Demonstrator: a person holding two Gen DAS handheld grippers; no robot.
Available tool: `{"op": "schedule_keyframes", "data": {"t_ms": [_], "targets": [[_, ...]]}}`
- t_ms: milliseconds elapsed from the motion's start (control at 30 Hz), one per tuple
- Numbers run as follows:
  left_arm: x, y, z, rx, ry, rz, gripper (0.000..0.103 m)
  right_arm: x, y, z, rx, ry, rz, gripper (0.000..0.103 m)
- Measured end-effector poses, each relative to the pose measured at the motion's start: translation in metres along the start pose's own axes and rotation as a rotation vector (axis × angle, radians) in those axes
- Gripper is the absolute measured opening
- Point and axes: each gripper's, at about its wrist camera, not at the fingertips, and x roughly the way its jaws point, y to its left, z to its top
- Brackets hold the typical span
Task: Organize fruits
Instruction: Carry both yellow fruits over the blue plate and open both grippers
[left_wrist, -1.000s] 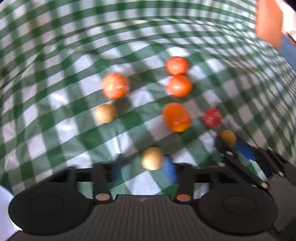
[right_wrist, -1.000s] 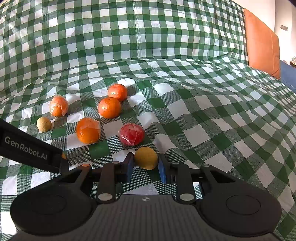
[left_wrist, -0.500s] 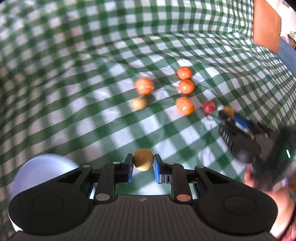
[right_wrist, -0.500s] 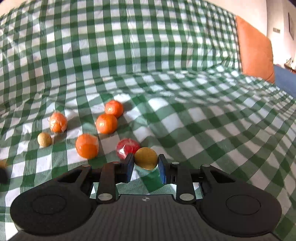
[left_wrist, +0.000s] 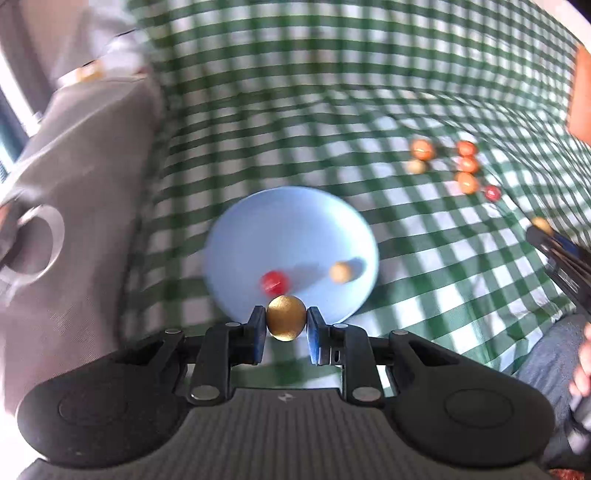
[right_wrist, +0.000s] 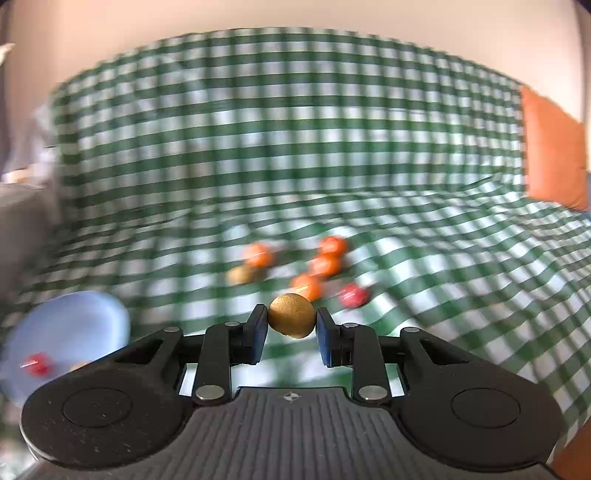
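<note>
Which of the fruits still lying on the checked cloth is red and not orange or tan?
The small red fruit at the right end of the group on the cloth. The four beside it are orange and one is tan.

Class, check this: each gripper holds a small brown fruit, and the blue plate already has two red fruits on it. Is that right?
Not quite. The left wrist view shows the blue plate with one red fruit and one tan fruit. Each gripper, left and right, does hold a brown fruit.

left gripper (left_wrist: 286, 325) | clamps golden fruit (left_wrist: 286, 317) | above blue plate (left_wrist: 288, 221)
</note>
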Motion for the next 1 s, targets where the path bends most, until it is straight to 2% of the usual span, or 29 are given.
{"op": "schedule_keyframes", "data": {"t_ms": [233,367,467,667,1000], "targets": [[-0.042,0.035,-0.038,-0.081,-0.075,0.034,0.026,-0.067,0.054,0.014,-0.031,0.0,0.196,0.03],[-0.052,0.039,-0.047,-0.098,-0.092,0.003,0.025,-0.095,0.091,0.022,-0.08,-0.011,0.306,0.03],[-0.056,0.038,-0.049,-0.098,-0.111,-0.018,0.025,-0.109,0.113,0.022,-0.112,-0.01,0.356,0.03],[-0.059,0.037,-0.054,-0.095,-0.139,-0.044,0.025,-0.121,0.135,0.008,-0.152,0.04,0.362,0.03],[-0.056,0.051,-0.058,-0.136,-0.143,-0.053,0.025,-0.121,0.152,0.002,-0.195,0.05,0.362,0.03]]}}
